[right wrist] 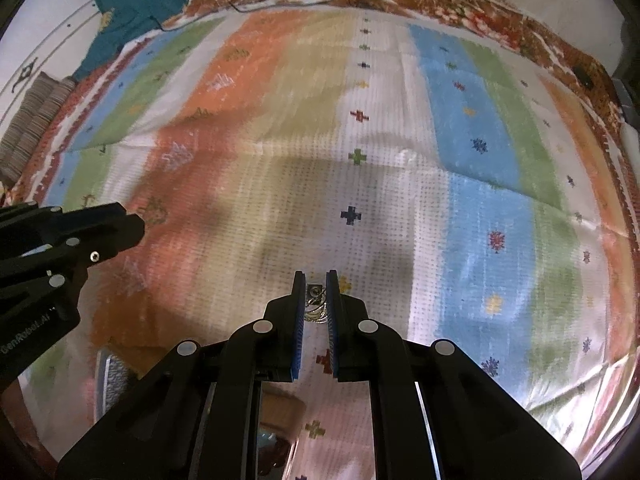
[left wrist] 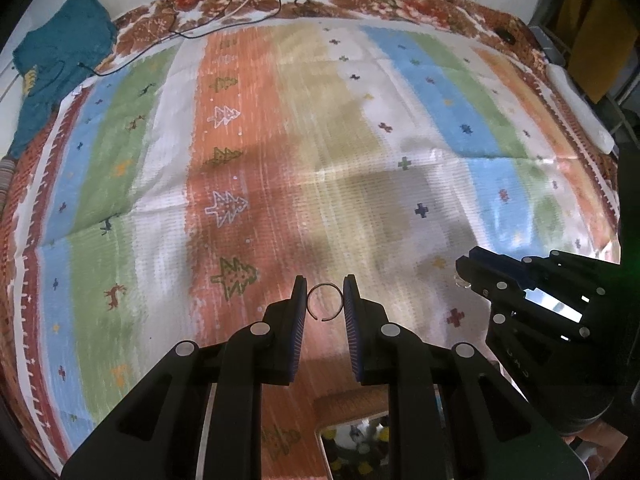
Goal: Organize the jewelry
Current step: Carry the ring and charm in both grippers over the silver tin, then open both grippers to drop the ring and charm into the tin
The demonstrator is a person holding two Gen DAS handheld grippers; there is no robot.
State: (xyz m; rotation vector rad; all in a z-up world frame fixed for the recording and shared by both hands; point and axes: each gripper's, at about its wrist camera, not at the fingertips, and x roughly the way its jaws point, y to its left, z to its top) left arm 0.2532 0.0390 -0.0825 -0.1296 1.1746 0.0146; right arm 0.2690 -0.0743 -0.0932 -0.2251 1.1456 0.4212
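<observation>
My left gripper (left wrist: 325, 300) is shut on a thin open metal ring (left wrist: 325, 302), held between its blue pads above the striped cloth (left wrist: 280, 140). My right gripper (right wrist: 317, 296) is shut on a small jewelled piece with a fine chain (right wrist: 316, 300) that hangs between the pads. The right gripper also shows at the right of the left wrist view (left wrist: 520, 280), with a clear bit at its tip. The left gripper shows at the left of the right wrist view (right wrist: 80, 236). A wooden box with a clear lid (left wrist: 352, 432) lies under the left gripper; small items show inside.
A teal garment (left wrist: 60, 52) lies at the far left corner. Black and white cables (left wrist: 240, 4) run along the far edge. A white object (left wrist: 580, 108) lies at the right edge. A woven mat (right wrist: 32, 120) shows at left. A round wooden container (right wrist: 280, 420) sits under the right gripper.
</observation>
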